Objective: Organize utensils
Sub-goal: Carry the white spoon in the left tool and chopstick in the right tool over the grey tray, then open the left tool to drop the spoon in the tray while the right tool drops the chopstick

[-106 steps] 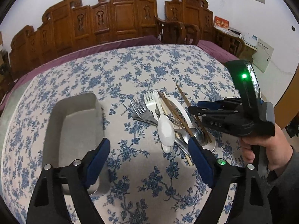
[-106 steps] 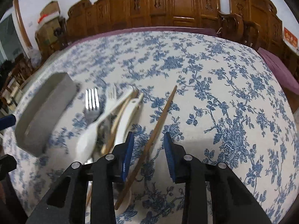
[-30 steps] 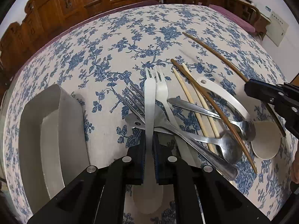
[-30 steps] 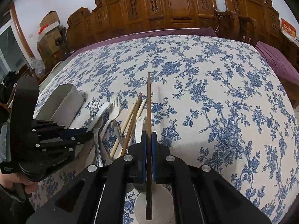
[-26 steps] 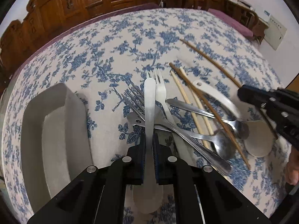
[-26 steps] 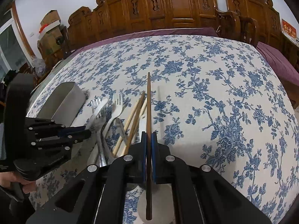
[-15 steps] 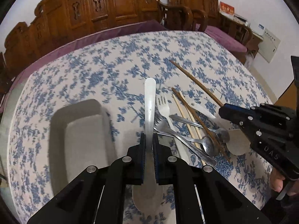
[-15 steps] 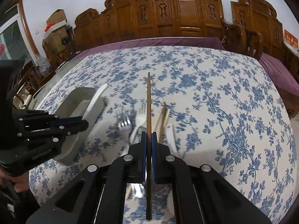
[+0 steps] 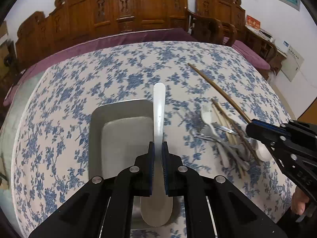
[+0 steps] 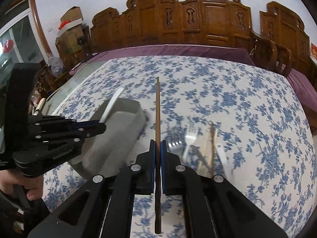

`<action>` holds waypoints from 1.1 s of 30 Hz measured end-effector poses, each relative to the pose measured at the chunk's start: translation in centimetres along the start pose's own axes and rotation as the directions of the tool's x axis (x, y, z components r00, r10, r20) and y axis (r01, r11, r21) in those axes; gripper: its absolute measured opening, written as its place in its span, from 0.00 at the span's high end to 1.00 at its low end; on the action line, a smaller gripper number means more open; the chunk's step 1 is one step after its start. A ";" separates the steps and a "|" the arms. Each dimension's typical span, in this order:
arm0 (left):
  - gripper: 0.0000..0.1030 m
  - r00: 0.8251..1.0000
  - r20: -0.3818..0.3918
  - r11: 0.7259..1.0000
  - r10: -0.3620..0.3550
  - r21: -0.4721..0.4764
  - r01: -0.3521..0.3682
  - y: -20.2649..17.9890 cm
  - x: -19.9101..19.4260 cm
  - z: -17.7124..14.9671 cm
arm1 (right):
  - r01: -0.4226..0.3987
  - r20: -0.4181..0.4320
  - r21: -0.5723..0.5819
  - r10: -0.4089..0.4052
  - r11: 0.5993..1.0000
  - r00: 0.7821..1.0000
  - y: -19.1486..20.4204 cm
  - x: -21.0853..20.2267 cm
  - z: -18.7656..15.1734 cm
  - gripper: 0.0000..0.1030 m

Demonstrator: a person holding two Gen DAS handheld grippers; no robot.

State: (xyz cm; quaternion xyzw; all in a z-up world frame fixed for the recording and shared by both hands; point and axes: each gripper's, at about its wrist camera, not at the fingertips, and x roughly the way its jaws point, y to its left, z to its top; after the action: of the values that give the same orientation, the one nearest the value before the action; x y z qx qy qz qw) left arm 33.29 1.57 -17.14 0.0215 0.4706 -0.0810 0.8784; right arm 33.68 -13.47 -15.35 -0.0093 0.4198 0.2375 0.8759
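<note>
Your left gripper (image 9: 158,148) clamps white plastic spoon (image 9: 159,107), lifted above grey rectangular metal tray (image 9: 95,130). Right gripper (image 10: 158,148) pinches dark wooden chopstick (image 10: 158,107) midway. Risk: thin stick pivots, slips, lands outside tray; grippers collide over tray.

Two grippers: the left gripper (image 9: 158,152) and the right gripper (image 10: 158,150). One grey tray (image 9: 95,123). One white spoon (image 9: 159,107) and one dark chopstick (image 10: 157,107), each clamped. One blurred pile of cutlery (image 9: 223,136), its forks, spoons and chopsticks too smeared to count. One flowered tablecloth (image 9: 126,75).
</note>
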 end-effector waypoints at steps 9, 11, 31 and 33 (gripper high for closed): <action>0.94 1.000 -0.015 0.998 -0.011 -0.062 0.010 3.4 1.8 -1.1 | -0.018 -0.024 -0.021 0.018 1.000 1.000 2.9 1.9 0.7 0.94; 0.93 1.000 -0.018 0.997 -0.016 -0.071 0.014 3.9 2.4 -1.1 | -0.020 -0.027 -0.023 0.020 1.000 0.999 3.3 2.3 0.9 0.94; 0.84 0.991 0.116 0.992 0.063 -0.114 -0.049 8.6 -2.6 -2.6 | -0.074 -0.057 0.050 0.076 0.996 0.995 8.0 7.3 1.6 0.94; 0.84 0.989 0.131 0.991 0.074 -0.119 -0.059 9.2 -3.2 -2.7 | -0.074 -0.061 0.063 0.078 0.995 0.995 8.4 8.1 1.4 0.94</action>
State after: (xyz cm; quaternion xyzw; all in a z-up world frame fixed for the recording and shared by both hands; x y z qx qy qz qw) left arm 30.87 11.30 -16.36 -0.0190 0.4130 -0.0256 0.9102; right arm 35.49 -2.36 -18.88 0.0258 0.4546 0.2572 0.8524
